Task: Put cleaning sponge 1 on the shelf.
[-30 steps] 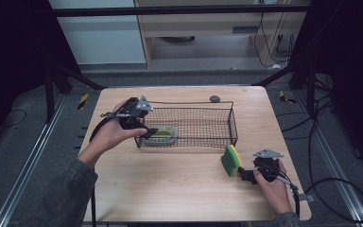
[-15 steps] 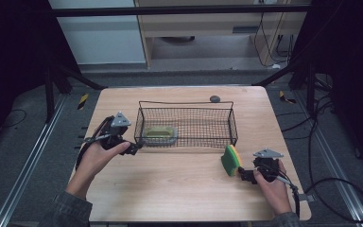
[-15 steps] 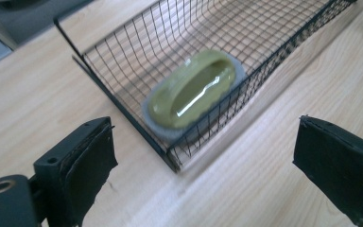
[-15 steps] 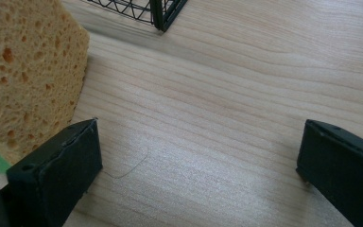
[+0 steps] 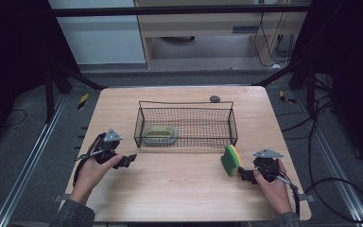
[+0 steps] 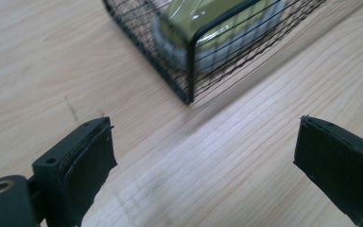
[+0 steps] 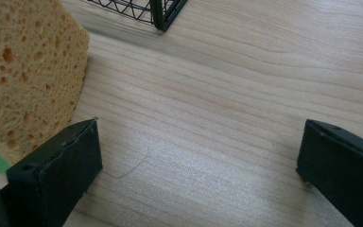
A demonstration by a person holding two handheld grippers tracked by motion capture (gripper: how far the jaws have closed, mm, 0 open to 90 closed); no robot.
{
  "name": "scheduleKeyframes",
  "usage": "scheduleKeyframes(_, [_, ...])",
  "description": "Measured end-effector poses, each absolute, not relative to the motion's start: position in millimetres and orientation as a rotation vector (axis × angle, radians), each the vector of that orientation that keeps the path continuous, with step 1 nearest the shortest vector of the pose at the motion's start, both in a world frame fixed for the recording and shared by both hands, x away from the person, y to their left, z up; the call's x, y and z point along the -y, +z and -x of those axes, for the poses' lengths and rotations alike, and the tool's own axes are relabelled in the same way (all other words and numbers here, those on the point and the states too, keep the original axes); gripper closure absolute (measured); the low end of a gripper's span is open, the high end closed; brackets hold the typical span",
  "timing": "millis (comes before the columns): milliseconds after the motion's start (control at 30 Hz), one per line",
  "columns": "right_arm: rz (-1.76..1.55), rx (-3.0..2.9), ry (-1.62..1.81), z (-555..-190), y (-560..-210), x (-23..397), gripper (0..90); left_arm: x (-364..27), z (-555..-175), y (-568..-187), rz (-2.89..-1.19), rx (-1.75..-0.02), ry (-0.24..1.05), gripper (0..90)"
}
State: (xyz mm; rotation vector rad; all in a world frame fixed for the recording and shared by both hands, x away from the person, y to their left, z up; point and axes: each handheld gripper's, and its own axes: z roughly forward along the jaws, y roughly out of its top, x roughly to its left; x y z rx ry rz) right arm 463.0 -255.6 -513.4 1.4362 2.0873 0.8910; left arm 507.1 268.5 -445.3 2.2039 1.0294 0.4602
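Jaws wide on both grippers: left gripper near basket, right gripper beside sponge.

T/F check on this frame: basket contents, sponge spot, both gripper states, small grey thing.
1. The basket holds a green soap bar. True.
2. The sponge lies in the basket. False: it stands on the table, beside the right gripper.
3. The left gripper is open and empty. True.
4. The right gripper grips the sponge. False: it is open, with the sponge outside its jaws.
5. A small grey thing sits beyond the basket. True.
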Motion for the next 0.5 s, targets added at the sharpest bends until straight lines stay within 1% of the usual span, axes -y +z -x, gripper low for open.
scheduleKeyframes(167, [-1.436, -2.087, 0.891, -463.0, -513.4, 255.6, 0.9, -282.9, -509.6, -457.8, -2.176, -1.100, 0.456, 4.7])
scheduleKeyframes(300, [-1.435, -2.088, 0.892, -463.0, -513.4, 255.8, 0.8, -285.5, -512.1, -465.8, -2.212, -1.117, 0.473, 4.2])
scheduleKeyframes(367, [-1.435, -2.088, 0.892, -463.0, -513.4, 255.8, 0.8, -286.0, -513.3, -469.8, -2.219, -1.140, 0.483, 2.4])
scheduleKeyframes(500, [-1.435, -2.088, 0.892, -463.0, -513.4, 255.7, 0.8, -287.6, -515.8, -483.0, -2.237, -1.170, 0.497, 2.9])
